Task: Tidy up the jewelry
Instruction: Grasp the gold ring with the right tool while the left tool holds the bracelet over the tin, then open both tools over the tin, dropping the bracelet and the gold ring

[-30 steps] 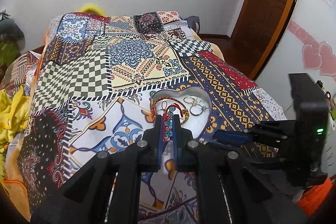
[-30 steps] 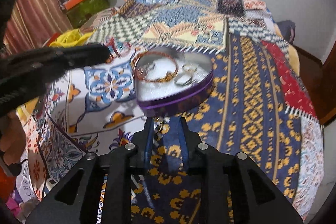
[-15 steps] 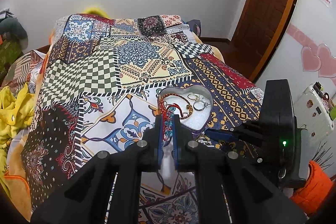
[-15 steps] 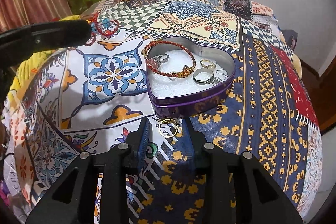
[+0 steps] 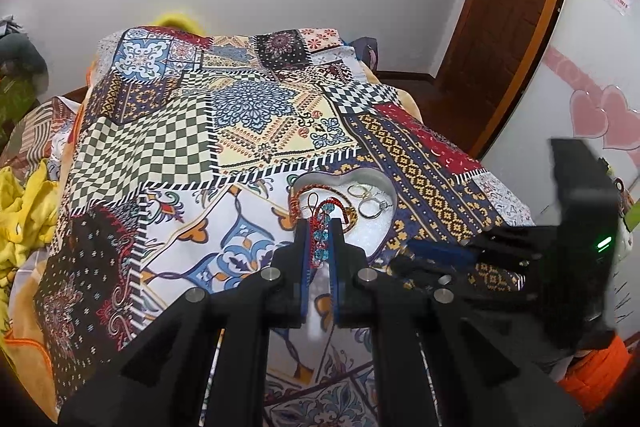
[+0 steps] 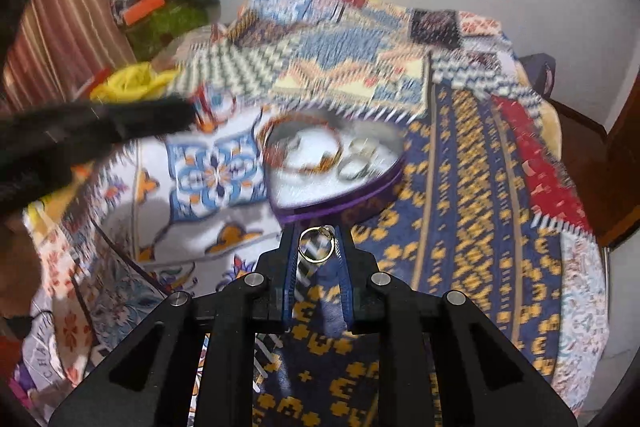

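A heart-shaped purple tin (image 6: pixel 384 183) with a white lining lies on the patterned bedspread; it also shows in the left wrist view (image 5: pixel 390 191). In it lie a red-and-gold bracelet (image 6: pixel 304 167) and several rings (image 5: pixel 370 205). My left gripper (image 5: pixel 320 227) is shut on a red cord bracelet with blue beads (image 5: pixel 322 231), held just above the tin's near edge. My right gripper (image 6: pixel 316 243) is shut on a gold ring (image 6: pixel 316 245), held in the air just in front of the tin.
The patchwork bedspread (image 5: pixel 240 131) covers the bed. Yellow cloth (image 5: pixel 20 203) lies at its left side. A brown door (image 5: pixel 512 15) and a wall with pink hearts (image 5: pixel 600 115) are at the right. Clutter (image 6: pixel 160 15) sits past the far left corner.
My right gripper has closed on the gold ring and lifted it off the bedspread. My left gripper has carried the beaded bracelet back over the tin's edge.
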Demonstrator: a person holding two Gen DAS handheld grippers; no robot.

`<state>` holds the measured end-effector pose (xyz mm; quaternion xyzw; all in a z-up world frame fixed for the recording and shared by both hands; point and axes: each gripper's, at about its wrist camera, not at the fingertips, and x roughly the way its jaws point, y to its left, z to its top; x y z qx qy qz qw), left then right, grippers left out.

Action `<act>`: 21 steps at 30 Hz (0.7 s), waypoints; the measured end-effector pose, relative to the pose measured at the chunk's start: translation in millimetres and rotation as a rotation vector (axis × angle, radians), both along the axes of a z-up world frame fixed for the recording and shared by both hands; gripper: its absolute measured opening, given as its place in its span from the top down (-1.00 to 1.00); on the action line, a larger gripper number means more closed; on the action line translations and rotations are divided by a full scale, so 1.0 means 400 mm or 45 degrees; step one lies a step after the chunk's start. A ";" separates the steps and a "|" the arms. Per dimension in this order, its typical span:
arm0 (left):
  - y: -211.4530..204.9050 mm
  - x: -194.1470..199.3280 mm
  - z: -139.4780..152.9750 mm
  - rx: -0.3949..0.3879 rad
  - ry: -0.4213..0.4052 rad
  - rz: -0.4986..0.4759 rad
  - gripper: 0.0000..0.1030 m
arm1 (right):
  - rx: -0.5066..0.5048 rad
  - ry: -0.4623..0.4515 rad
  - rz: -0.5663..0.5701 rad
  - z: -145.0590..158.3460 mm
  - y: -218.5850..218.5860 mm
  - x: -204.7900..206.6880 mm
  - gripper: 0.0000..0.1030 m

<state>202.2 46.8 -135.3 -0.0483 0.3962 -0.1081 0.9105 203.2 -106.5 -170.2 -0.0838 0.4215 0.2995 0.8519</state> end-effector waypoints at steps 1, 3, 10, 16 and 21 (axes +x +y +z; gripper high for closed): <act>-0.003 0.005 0.000 -0.004 0.000 -0.003 0.87 | 0.024 -0.016 -0.013 0.016 -0.011 0.003 0.68; -0.010 0.016 0.000 -0.017 0.005 -0.011 0.87 | 0.054 -0.035 -0.034 0.037 -0.023 0.011 0.68; -0.036 0.055 -0.005 -0.029 0.026 -0.039 0.87 | 0.098 -0.054 -0.096 0.056 -0.025 0.066 0.67; -0.055 0.089 -0.029 -0.002 0.059 -0.070 0.87 | 0.102 -0.043 -0.096 0.053 -0.013 0.098 0.67; -0.053 0.113 -0.048 -0.011 0.090 -0.078 0.87 | 0.076 -0.019 -0.059 0.034 0.004 0.104 0.67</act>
